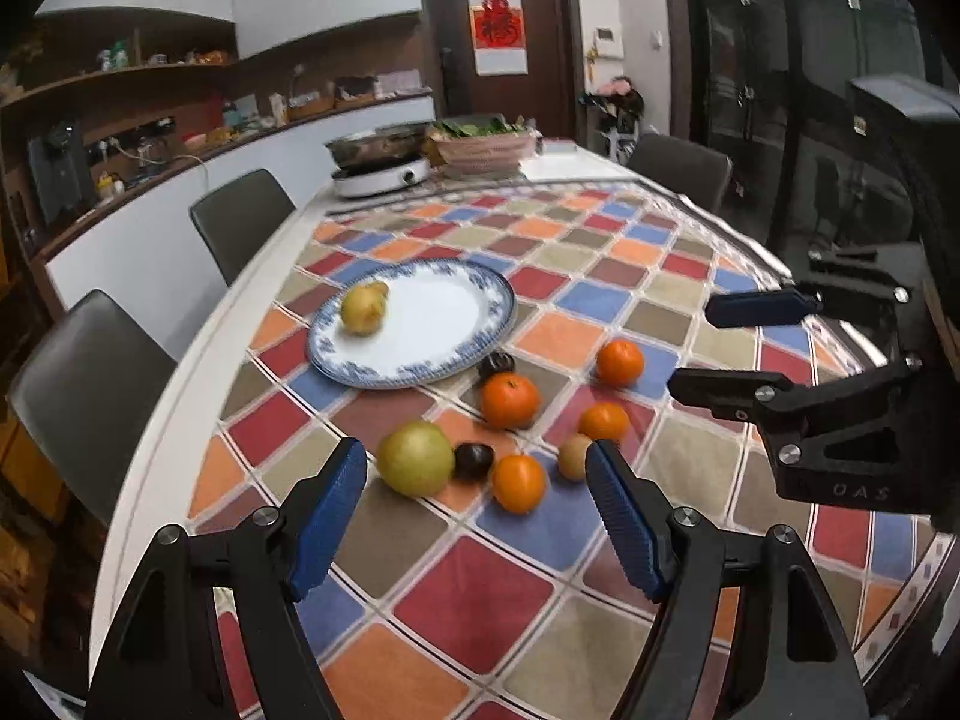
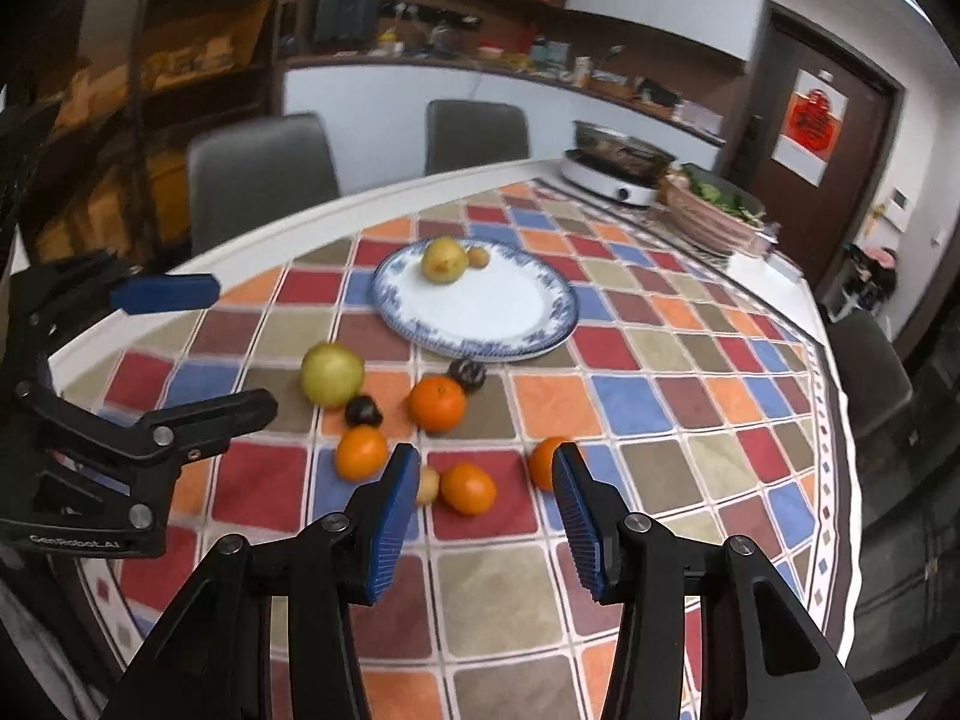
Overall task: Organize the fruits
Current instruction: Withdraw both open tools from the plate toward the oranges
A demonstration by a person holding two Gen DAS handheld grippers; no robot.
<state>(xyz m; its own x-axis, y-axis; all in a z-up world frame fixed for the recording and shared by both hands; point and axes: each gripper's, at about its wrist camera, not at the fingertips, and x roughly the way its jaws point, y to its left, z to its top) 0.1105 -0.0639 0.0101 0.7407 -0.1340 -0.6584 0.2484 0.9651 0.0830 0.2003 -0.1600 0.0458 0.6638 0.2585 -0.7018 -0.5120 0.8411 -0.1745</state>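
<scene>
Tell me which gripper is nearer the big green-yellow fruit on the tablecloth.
Left. The left gripper hangs open just short of the big green-yellow fruit, its left finger beside it. The right gripper is open farther off, over the small oranges, with the fruit up and to its left.

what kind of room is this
Most likely a home dining room or kitchen-diner: a dining table under a checked cloth with chairs around it, an electric hotpot cooker at its far end, and cluttered wall shelves.

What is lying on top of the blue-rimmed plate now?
On the plate lie a yellow pear and a small brownish fruit beside it. The left wrist view mostly hides the small one.
</scene>
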